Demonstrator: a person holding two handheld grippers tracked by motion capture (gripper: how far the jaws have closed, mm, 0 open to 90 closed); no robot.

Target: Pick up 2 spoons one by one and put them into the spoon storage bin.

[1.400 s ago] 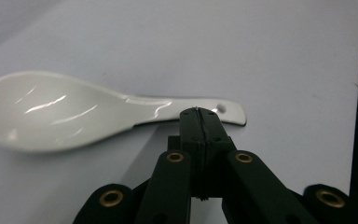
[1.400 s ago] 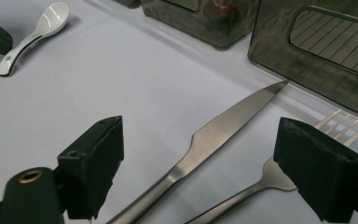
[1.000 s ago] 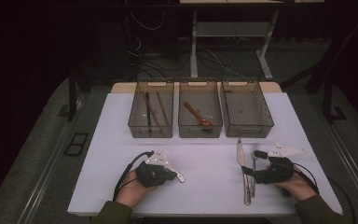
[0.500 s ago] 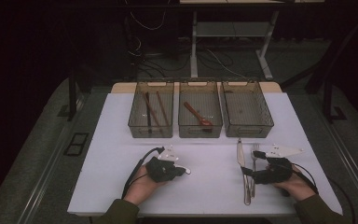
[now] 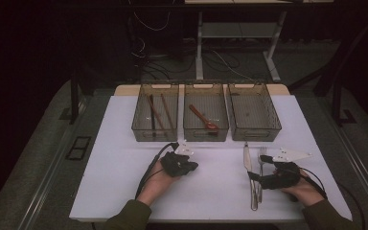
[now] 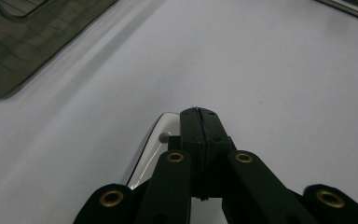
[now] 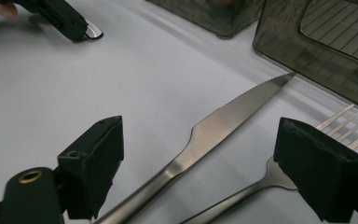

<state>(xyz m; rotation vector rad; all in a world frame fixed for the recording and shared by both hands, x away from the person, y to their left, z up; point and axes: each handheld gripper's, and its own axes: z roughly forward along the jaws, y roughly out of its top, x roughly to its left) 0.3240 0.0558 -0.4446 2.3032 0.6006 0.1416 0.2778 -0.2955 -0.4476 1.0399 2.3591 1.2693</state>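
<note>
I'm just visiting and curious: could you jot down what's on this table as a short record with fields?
Table: white table
Bins: three clear bins in a row; left bin holds chopsticks, middle bin a brown spoon, right bin looks empty
Loose cutlery: knife and fork side by side
Left gripper: jaws shut on a shiny metal piece
Right gripper: jaws open astride knife and fork
</note>
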